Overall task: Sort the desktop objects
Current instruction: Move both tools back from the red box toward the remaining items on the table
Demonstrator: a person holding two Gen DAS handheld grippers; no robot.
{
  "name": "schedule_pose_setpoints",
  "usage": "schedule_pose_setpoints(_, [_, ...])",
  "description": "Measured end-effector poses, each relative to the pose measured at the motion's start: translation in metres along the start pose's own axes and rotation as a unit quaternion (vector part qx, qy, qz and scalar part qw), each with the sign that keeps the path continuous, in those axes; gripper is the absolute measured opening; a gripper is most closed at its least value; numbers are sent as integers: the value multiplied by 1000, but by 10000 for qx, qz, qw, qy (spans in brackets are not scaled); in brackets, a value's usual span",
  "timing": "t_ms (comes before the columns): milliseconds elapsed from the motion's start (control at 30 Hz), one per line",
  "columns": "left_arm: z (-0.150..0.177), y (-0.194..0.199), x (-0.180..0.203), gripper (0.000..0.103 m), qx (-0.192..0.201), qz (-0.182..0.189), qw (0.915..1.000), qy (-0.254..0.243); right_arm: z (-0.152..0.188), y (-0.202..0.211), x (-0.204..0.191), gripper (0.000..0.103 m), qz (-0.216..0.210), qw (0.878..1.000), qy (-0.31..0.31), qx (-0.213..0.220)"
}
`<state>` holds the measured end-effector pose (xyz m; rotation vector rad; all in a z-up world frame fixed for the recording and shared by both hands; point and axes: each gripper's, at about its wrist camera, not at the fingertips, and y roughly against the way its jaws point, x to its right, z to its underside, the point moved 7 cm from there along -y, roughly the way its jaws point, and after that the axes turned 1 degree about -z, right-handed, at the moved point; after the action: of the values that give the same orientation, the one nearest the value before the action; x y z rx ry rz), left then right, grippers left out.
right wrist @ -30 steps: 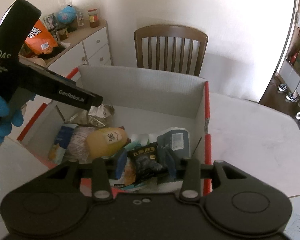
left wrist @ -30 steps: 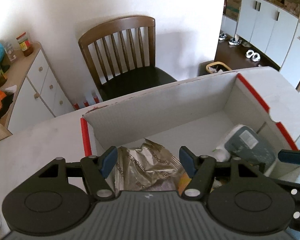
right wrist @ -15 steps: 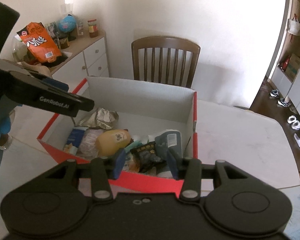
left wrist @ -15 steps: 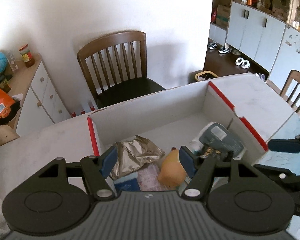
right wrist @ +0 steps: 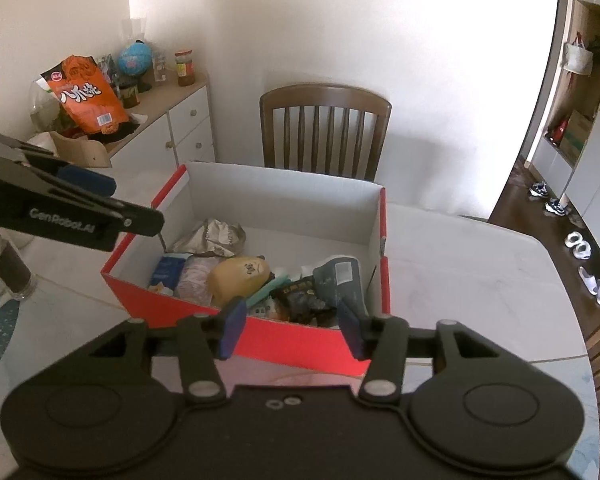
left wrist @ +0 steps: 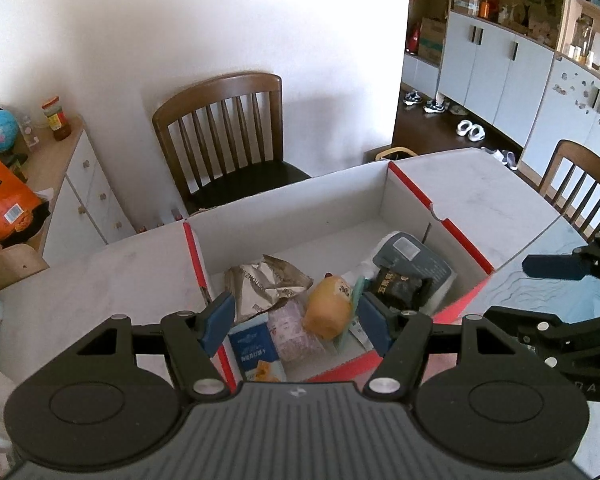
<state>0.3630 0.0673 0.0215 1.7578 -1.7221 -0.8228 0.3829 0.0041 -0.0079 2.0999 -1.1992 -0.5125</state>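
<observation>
A red cardboard box with a white inside (left wrist: 404, 184) (right wrist: 284, 340) stands on the white marble table. It holds a crumpled silver foil bag (left wrist: 266, 280) (right wrist: 214, 236), a yellow bun packet (left wrist: 328, 310) (right wrist: 240, 276), a black snack packet (left wrist: 396, 286) (right wrist: 300, 298), a grey pouch (left wrist: 412, 260) (right wrist: 340, 280) and a blue packet (left wrist: 254, 346) (right wrist: 166, 270). My left gripper (left wrist: 296, 322) is open and empty above the box's near left corner. My right gripper (right wrist: 292, 328) is open and empty, in front of the box's near wall.
A brown wooden chair (left wrist: 224, 136) (right wrist: 324, 128) stands behind the table. A white sideboard (right wrist: 172, 128) at the left carries an orange snack bag (right wrist: 84, 96), a globe and a jar. A second chair (left wrist: 580, 188) stands at the right.
Both grippers have pulled back and up from the box, so more of it and the table shows. Both stay open and empty.
</observation>
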Motion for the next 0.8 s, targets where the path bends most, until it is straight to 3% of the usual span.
schedule_pose_setpoints(133, [3, 12, 0, 67, 89, 64, 9999, -13, 1, 11, -3, 66, 27, 9999, -32, 96])
schedule_pose_setpoints(633, [30, 39, 10, 89, 209, 350, 9992, -61, 18, 38, -13, 77, 59, 9996, -213, 195])
schedule_pose_setpoints(800, [45, 40, 17, 89, 228, 506, 9984, -77, 29, 46, -13, 83, 58, 9992, -325, 229])
